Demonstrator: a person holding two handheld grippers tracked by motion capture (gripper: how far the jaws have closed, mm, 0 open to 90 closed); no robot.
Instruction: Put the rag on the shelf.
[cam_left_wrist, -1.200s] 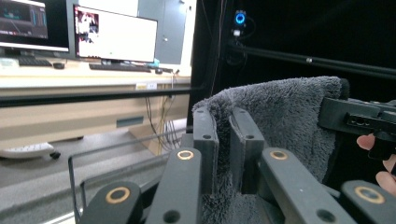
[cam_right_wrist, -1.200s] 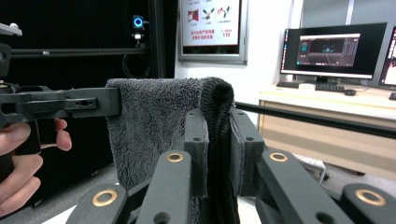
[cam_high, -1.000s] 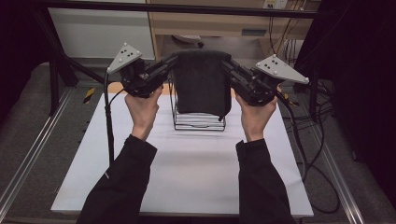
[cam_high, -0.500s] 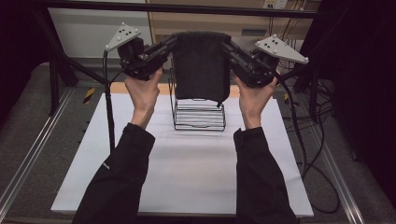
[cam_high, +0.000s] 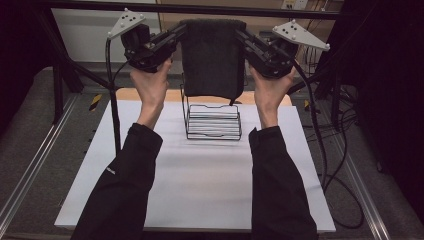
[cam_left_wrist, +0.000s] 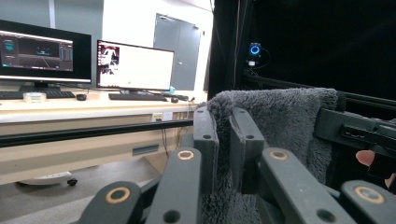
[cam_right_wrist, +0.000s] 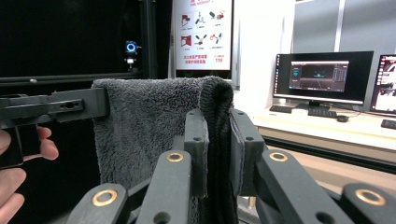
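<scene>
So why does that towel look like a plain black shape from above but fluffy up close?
High view: the dark grey towel is dim and slightly soft, so its pile vanishes. Right gripper view: bright room light shows its fibres. Left gripper view: fibres show too, against a black backdrop.

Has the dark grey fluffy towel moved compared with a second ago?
Yes. The dark grey fluffy towel has gone up: its bottom edge hung low over the black wire rack before, and now it clears most of the rack.

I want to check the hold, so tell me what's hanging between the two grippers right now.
In the high view, a dark fleecy towel hangs between the left gripper and right gripper, each clamped on an upper corner, above the wire rack.
</scene>
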